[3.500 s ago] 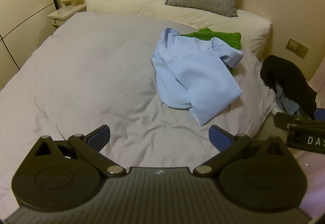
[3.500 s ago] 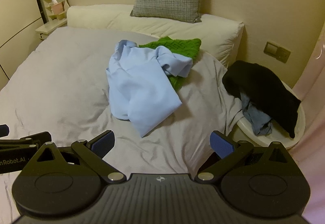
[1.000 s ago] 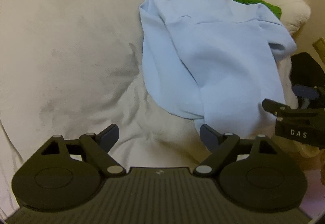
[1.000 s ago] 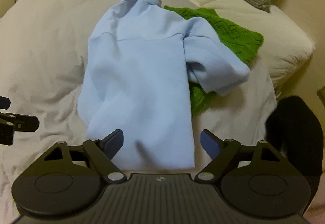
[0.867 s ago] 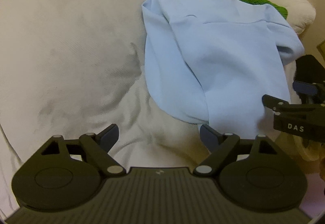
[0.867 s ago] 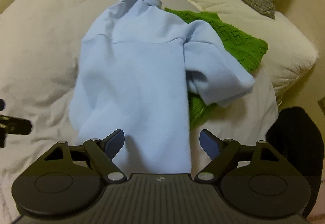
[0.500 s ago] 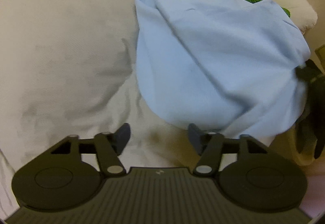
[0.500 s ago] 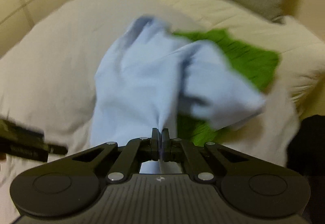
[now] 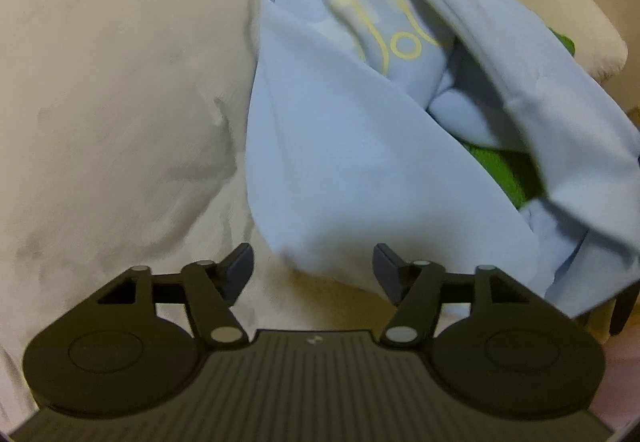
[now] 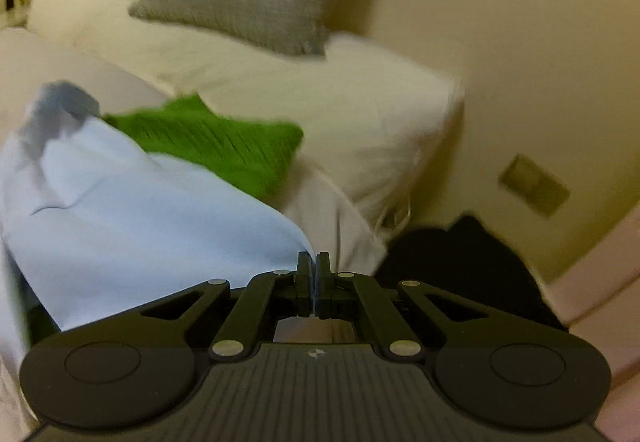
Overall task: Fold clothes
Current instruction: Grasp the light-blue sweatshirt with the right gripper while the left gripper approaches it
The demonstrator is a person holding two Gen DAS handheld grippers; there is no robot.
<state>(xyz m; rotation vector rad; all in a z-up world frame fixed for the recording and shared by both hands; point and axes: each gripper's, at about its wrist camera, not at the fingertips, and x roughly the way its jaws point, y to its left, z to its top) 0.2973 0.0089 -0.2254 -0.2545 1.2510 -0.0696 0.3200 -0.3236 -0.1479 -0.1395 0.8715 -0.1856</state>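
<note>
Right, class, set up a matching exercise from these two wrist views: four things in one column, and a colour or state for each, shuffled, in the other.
Things:
1. sweatshirt
2. knitted garment
3. left gripper
4. right gripper

States:
A. green, partly under another garment
B. jaws apart and opening, hem lying between them
C. light blue with pale yellow lettering
D. closed on a fabric edge

Pairs: 1-C, 2-A, 3-B, 4-D

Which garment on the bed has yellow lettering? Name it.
The light blue sweatshirt, lifted at one edge by the shut right gripper. Pale yellow letters show on its front; the green knit beneath it and the black garment show none.
</note>
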